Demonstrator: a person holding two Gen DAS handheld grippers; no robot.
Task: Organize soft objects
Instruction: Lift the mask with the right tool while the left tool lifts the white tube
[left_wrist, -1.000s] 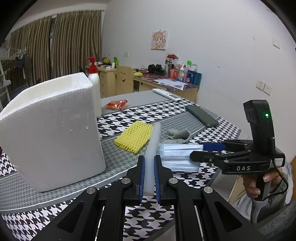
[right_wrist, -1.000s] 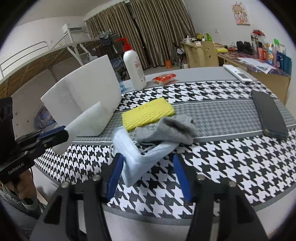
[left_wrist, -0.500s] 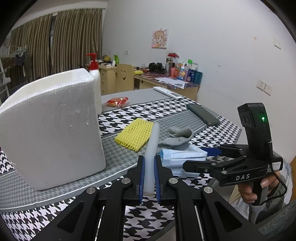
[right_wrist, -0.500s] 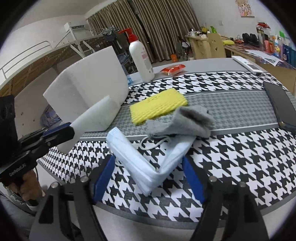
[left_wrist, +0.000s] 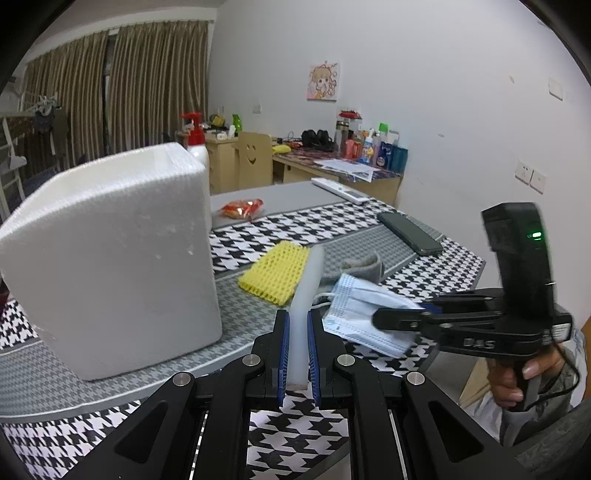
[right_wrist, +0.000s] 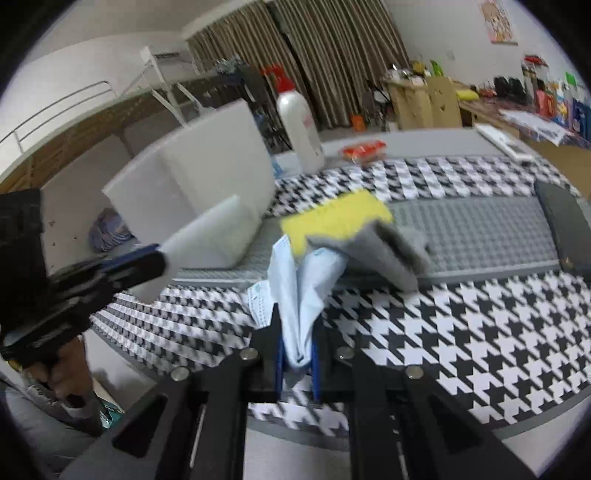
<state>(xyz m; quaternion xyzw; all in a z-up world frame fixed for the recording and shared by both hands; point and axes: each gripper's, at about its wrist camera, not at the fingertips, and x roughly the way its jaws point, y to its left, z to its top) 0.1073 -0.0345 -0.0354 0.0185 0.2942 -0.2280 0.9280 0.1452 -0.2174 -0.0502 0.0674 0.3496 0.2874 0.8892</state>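
My left gripper (left_wrist: 298, 317) is shut on a thin white foam sheet (left_wrist: 306, 284) that sticks out forward over the table's near edge. The right gripper (right_wrist: 297, 332) has its jaws closing, and the pads pinch a light blue face mask (right_wrist: 295, 280), whose near end is raised off the cloth. A grey sock (right_wrist: 388, 251) lies against the mask's far end, partly on a yellow foam net (right_wrist: 340, 218). The left wrist view shows the right gripper (left_wrist: 399, 314) holding the mask (left_wrist: 358, 314) from the right. A white styrofoam box (left_wrist: 110, 258) stands at the left.
A white pump bottle (right_wrist: 299, 129) stands behind the box. A red snack packet (left_wrist: 242, 208), a remote (left_wrist: 340, 190) and a dark phone (left_wrist: 408, 232) lie farther back on the houndstooth tablecloth (left_wrist: 424, 280). A person's hand (left_wrist: 517, 376) grips the right handle.
The right gripper's jaws went from wide open around the mask to pinched on it, and the mask's near end rose. The left gripper and its foam sheet stayed put.
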